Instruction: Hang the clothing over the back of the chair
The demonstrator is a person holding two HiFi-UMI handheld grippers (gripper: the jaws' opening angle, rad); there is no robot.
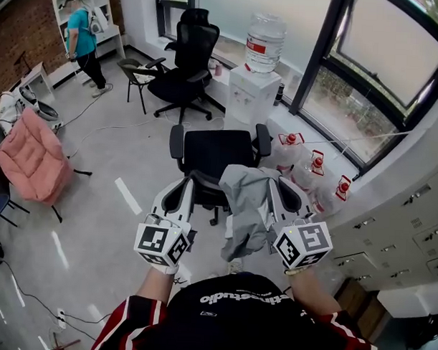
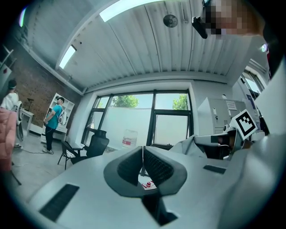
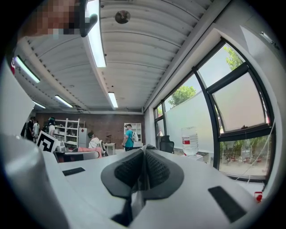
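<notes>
Clothing (image 1: pixel 248 207), grey, hangs from right claw (image 3: pixel 143 154), whose jaws are pinched on a fold so the rest drapes free below. Left claw (image 2: pixel 143 156) is beside it, jaws together, empty. Black chair (image 1: pixel 209 154) sits just ahead of both claws, nothing on it yet. Garment probably held high to clear the backrest.

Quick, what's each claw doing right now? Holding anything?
Left claw: closed, nothing in it.
Right claw: closed on the grey clothing.

left gripper (image 2: pixel 143 152) closed empty, right gripper (image 3: pixel 144 154) clamps clothing (image 1: pixel 246 207).
</notes>
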